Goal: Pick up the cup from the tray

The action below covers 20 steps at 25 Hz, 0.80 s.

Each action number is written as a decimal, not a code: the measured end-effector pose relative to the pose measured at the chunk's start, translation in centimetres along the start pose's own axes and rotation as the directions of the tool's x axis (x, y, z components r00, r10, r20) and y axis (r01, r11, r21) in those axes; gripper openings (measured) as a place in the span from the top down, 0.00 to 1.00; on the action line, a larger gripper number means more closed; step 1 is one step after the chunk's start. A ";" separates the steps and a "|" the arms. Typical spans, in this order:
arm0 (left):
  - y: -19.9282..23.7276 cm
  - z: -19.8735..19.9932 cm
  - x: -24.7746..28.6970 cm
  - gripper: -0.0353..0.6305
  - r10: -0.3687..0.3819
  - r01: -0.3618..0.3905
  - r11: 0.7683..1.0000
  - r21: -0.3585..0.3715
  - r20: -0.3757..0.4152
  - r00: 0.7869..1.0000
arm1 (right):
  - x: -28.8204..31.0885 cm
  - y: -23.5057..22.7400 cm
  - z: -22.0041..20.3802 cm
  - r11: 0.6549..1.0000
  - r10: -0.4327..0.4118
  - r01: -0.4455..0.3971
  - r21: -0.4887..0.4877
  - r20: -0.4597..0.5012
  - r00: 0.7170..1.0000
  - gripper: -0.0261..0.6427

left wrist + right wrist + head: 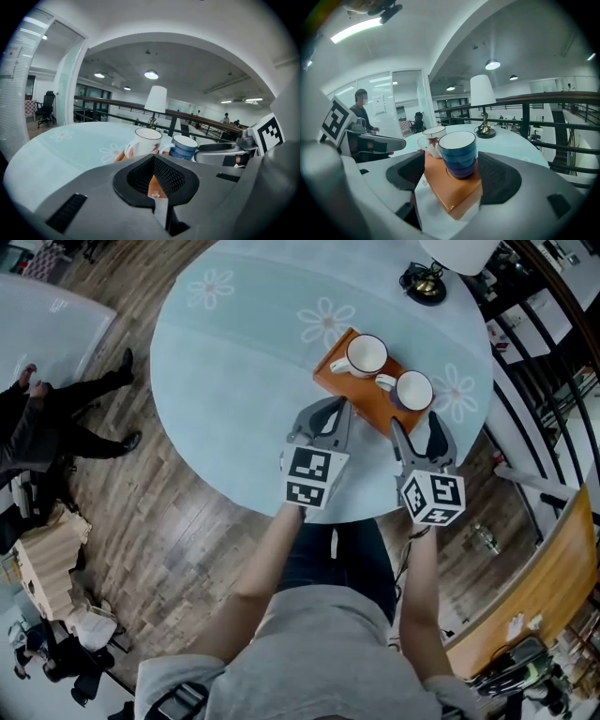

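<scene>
Left tool (328,416): jaws closed, empty | Right tool (418,427): jaws wide apart, blue cup (459,153) between them, ungripped | Blue cup: on orange tray (373,409), worktop (244,381), right of centre, beside white cup (366,354)

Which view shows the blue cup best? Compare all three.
The right gripper view: the blue cup stands close and centred on the orange tray, its banded side and rim plain. The head view gives only its rim and pale inside from above; the left gripper view shows it small, beside the white cup.
</scene>
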State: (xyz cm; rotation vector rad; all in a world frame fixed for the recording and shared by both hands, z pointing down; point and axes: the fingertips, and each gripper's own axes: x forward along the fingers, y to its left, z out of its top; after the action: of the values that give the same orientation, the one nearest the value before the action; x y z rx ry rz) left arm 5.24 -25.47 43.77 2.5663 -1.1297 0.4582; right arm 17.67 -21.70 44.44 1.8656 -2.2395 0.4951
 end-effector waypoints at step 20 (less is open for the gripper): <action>-0.7 -1.4 2.6 0.94 -0.036 0.036 0.999 -0.006 -0.028 0.999 | 5.1 -1.1 -0.9 0.976 0.164 -0.173 -0.134 -0.076 0.984 0.45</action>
State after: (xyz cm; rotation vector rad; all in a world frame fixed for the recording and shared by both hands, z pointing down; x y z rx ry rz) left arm 7.20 -26.15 46.01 2.5630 -1.0716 0.4807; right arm 17.71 -26.20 47.17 1.5789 -2.3359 0.4046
